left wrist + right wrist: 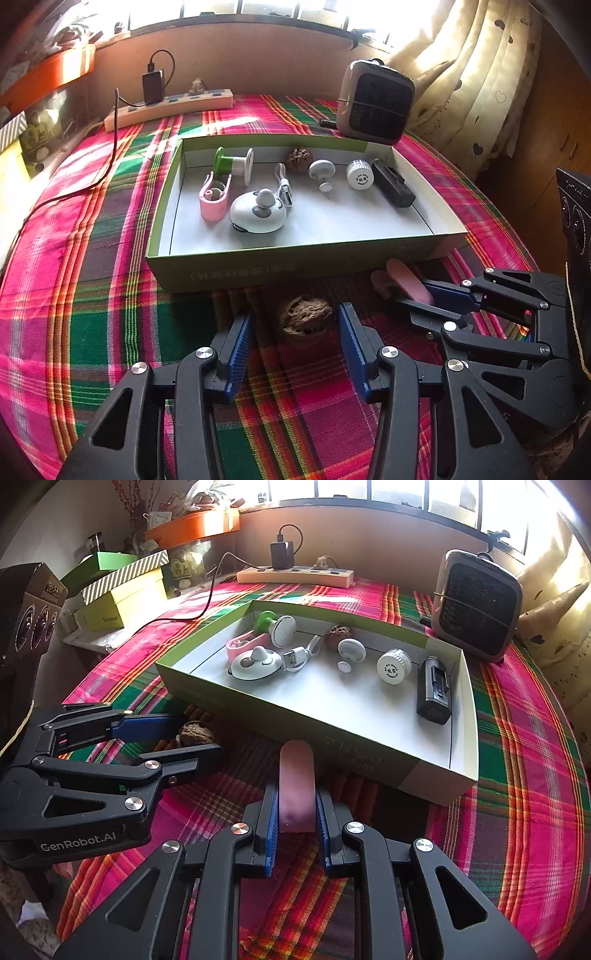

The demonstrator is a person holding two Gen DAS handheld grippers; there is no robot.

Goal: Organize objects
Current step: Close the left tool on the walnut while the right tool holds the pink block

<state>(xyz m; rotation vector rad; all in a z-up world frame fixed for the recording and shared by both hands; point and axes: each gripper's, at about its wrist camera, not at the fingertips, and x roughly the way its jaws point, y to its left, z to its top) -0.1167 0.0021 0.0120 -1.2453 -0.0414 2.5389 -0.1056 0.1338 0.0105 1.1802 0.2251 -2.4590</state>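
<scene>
1. Left wrist view: the left tongs [295,328] sit spread apart around a wrinkly brown walnut [303,315] lying on the pink-and-green plaid cloth [110,295] that covers the worktop. The blue ribbed pads [240,343] stand either side of the nut but don't look pressed on it, so I'd call them released. The nut sits just in front of the shallow green cardboard box with a white inside [221,266].

2. Same view: the box already has a green-and-white spool [232,164], a pink plastic clip [214,199], a rounded white gadget [258,212], a second walnut [298,158], a white cap [360,174] and a black rectangular block [393,182] in it. So the sorting looks mostly done to me.

3. Right wrist view: the right tongs [297,808] are clenched on a smooth pink rounded plastic clip piece [295,782], its tip poking toward the box's near wall [332,734]. It's outside the box, low over the cloth.

4. Same view: the left tongs [207,738] show up side-on with the loose walnut [195,733] between the fingers.

5. My guess at the step: both leftovers are being picked up. Next, the left needs to squeeze gently, since that bumpy round shell could roll out, and then both lift over the box rim.
</scene>
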